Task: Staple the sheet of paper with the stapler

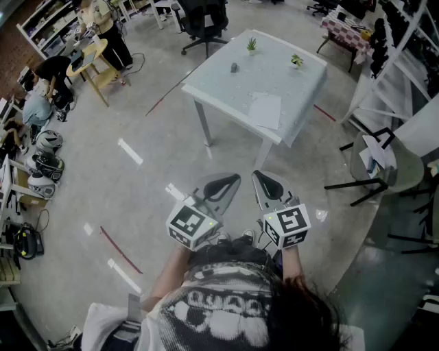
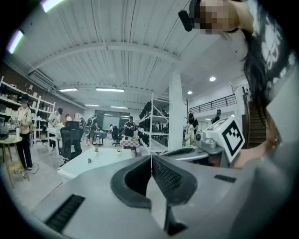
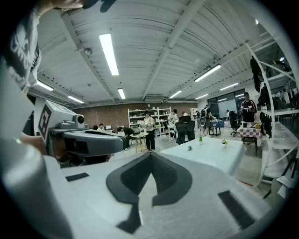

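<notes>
Ahead of both hand-held grippers, well apart from them across bare floor [image 1: 137,137], stands a white desk [image 1: 226,82]. The sheet of paper [image 1: 265,110] lies flat on the desk, at the edge nearest the grippers and a little to the right of the right one. Further back on the desk, beyond the paper and to its left, sits a small dark object [image 1: 234,67]; it is too small to tell whether it is the stapler. Two small potted plants [image 1: 252,45] stand at the far side of the desk, and a black office chair [image 1: 204,20] is behind it.

The left hand-held gripper [image 1: 232,180] is held close in front of the person's body, pointing roughly level toward the desk. Its jaws are pressed together with nothing between them, as the left gripper view shows [image 2: 151,161]. The right hand-held gripper [image 1: 263,179] is just beside it, touching nothing. Its jaws are likewise closed and empty [image 3: 150,161], and the desk [image 3: 210,151] shows ahead of it to the right.
</notes>
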A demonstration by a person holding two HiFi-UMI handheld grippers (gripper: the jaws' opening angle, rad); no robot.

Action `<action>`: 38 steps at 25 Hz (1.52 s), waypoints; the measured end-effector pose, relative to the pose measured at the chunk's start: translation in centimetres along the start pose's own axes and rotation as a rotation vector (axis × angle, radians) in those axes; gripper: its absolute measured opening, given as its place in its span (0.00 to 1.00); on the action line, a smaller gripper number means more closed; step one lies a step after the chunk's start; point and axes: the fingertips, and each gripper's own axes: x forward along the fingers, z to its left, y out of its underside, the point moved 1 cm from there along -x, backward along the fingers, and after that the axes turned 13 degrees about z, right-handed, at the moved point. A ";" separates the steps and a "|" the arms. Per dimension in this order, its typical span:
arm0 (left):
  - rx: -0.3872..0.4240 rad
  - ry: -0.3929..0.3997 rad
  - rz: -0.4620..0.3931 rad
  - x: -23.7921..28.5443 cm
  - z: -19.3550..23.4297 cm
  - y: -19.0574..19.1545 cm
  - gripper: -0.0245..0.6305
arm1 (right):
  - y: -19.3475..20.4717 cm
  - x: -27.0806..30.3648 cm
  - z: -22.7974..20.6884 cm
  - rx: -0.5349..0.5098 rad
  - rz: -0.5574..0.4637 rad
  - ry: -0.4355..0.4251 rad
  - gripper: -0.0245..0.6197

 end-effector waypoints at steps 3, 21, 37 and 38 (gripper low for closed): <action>0.003 -0.003 0.003 0.7 0.0 0.1 0.04 | 0.1 0.1 -0.8 0.001 -0.004 0.003 0.04; -0.032 -0.073 0.018 5.4 -0.2 0.5 0.04 | 2.1 1.1 -5.5 -0.020 0.011 -0.065 0.04; -0.041 -0.041 0.037 8.4 10.6 0.5 0.05 | -1.0 11.9 -8.8 0.019 0.047 -0.044 0.04; -0.036 -0.033 0.039 8.7 12.0 0.4 0.04 | -1.5 13.3 -9.0 0.021 0.050 -0.035 0.04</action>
